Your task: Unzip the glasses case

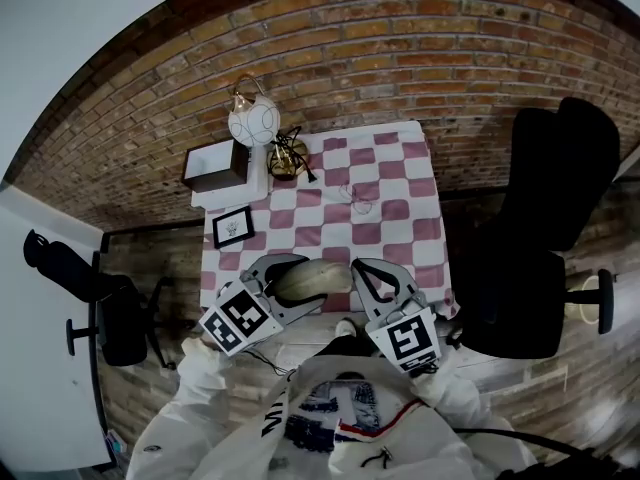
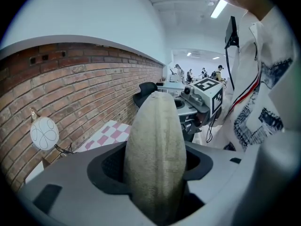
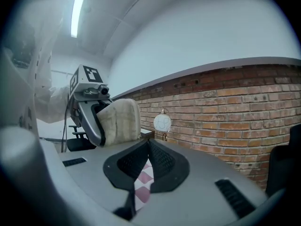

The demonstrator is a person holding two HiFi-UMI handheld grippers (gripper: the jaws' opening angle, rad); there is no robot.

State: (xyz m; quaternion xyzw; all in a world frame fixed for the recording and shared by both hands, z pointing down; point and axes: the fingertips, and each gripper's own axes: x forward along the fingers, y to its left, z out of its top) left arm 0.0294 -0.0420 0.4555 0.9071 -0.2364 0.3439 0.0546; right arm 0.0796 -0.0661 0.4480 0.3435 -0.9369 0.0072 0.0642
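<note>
Left gripper (image 1: 283, 280): clamped on the beige glasses case (image 2: 155, 154), which stands upright between its fingers.
Right gripper (image 3: 148, 142): fingers pressed together, empty, near the case.
Beyond fingertips: checkered tablecloth (image 1: 392, 183), globe lamp (image 1: 252, 121), brick wall (image 1: 420, 28).
Right side: black office chair (image 1: 545, 228).

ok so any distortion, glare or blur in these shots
Head view: fisheye, the brick wall bows into an arc. Left gripper view: the glasses case looms close and soft, dark corners. Right gripper view: the ceiling light glares at upper left.
</note>
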